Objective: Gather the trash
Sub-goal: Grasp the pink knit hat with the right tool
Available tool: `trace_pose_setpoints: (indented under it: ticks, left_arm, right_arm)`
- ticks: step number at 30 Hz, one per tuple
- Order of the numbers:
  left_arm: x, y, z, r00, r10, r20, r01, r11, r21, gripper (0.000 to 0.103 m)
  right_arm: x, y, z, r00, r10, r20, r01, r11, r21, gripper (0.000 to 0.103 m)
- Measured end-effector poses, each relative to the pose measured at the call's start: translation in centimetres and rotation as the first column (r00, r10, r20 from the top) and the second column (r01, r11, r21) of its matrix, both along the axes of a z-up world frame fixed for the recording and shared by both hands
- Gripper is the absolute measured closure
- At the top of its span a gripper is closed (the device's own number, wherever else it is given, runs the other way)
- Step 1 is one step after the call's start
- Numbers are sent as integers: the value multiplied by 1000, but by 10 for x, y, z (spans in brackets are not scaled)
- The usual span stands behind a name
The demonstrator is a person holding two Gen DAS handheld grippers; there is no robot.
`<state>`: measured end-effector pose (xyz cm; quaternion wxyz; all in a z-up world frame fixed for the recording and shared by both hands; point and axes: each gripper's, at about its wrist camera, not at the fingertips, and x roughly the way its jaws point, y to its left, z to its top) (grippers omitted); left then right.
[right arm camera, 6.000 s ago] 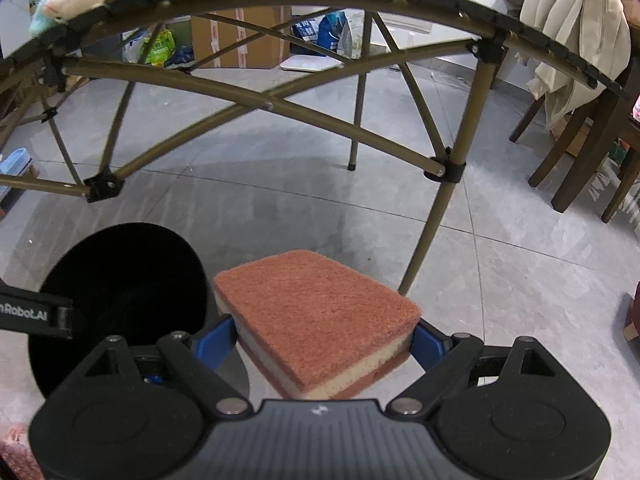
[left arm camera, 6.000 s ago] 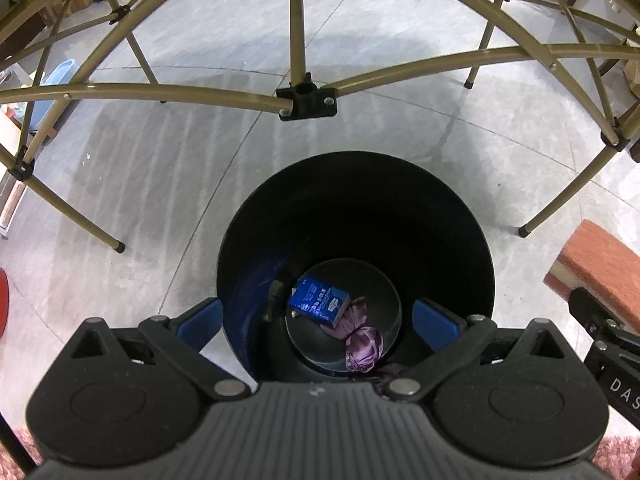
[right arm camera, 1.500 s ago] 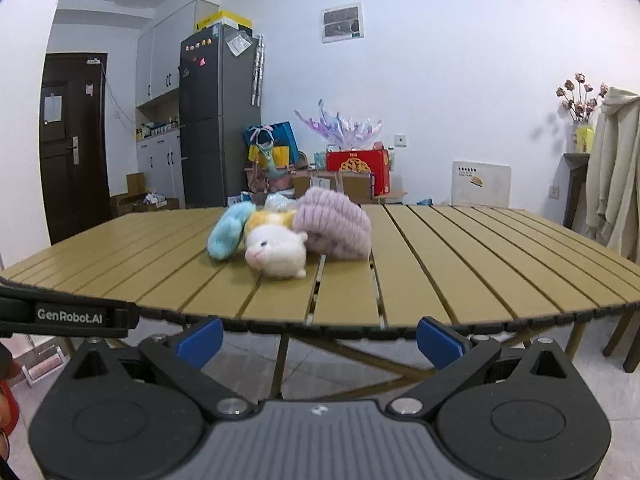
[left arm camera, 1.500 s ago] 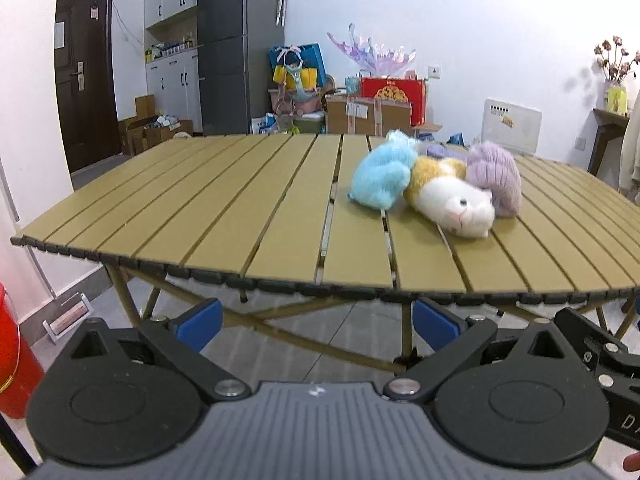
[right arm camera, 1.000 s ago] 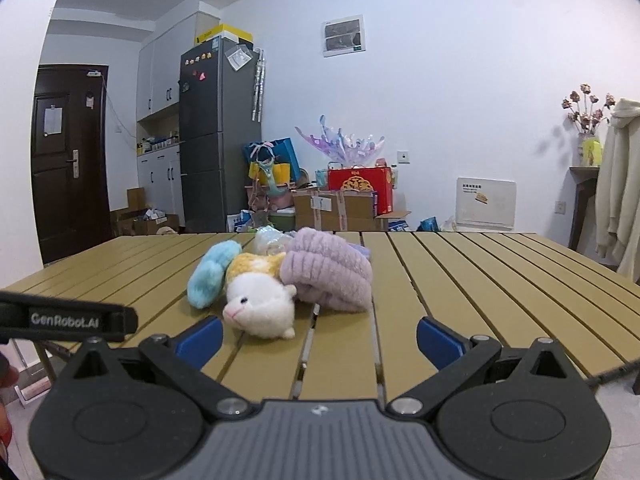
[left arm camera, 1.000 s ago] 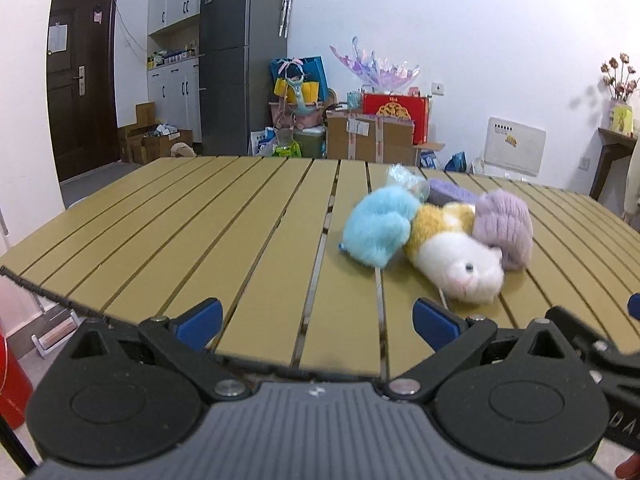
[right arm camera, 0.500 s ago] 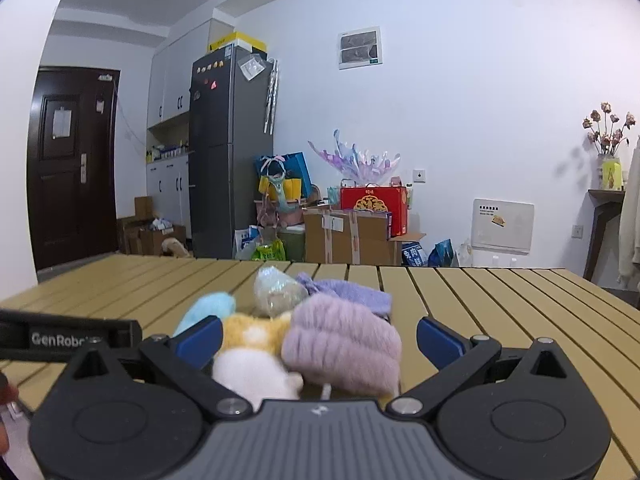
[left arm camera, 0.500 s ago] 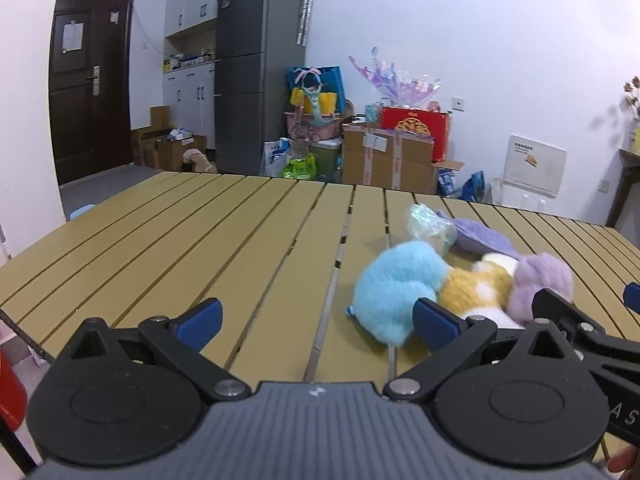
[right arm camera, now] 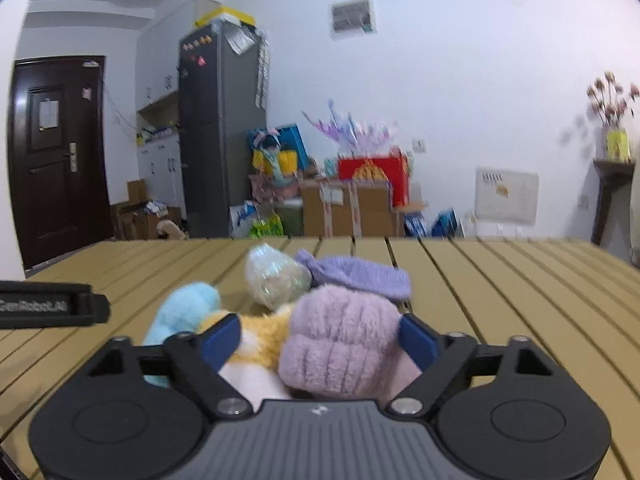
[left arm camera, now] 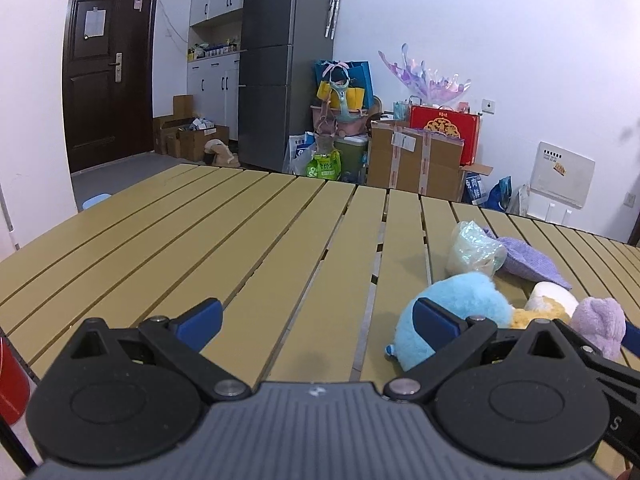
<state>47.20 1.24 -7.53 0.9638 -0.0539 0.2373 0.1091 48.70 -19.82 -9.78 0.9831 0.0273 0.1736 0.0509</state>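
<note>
From my left camera, my left gripper (left arm camera: 316,318) is wide open over the slat table (left arm camera: 180,240), holding nothing. The soft toy (left arm camera: 452,316) lies to its right.

From my right camera, my right gripper (right arm camera: 320,340) has just been closing, with the toy (right arm camera: 340,344) between its fingers. A crinkly wrapper (right arm camera: 274,276) lies just behind.

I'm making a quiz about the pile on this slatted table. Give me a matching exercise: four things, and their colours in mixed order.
Things:
1. fluffy ball
2. plush part nearest the left gripper
3. knitted cloth
4. crinkled wrapper

Colours:
A. clear, shiny
B. light blue
C. pale pinkish purple
D. lavender

Pairs: 1-C, 2-B, 3-D, 4-A
</note>
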Motion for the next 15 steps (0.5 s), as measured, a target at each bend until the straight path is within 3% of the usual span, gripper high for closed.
trace_pose_setpoints:
  ticks: [1,5,9,15]
  left_arm:
    - [1,1,0,1000,-5,-2,5,1000,-3,0]
    - [3,0,-2,999,-29,-17,29,1000,-6,0]
    - [6,-4,-5,997,-69,-41,69,998,0,0]
    - [4,-19,-7,987,-150,-53,152,987,43,0]
  right_arm:
    - [0,-3,0,1000,4,-3,-4,1000,21,24]
    - [2,-7,-1,999,-7,-35,7,1000,18,55]
    - [3,-11,-5,998,-10,-63,12,999,33,65]
    - [-1,-20,-2,999,-21,-34,24,997,70,74]
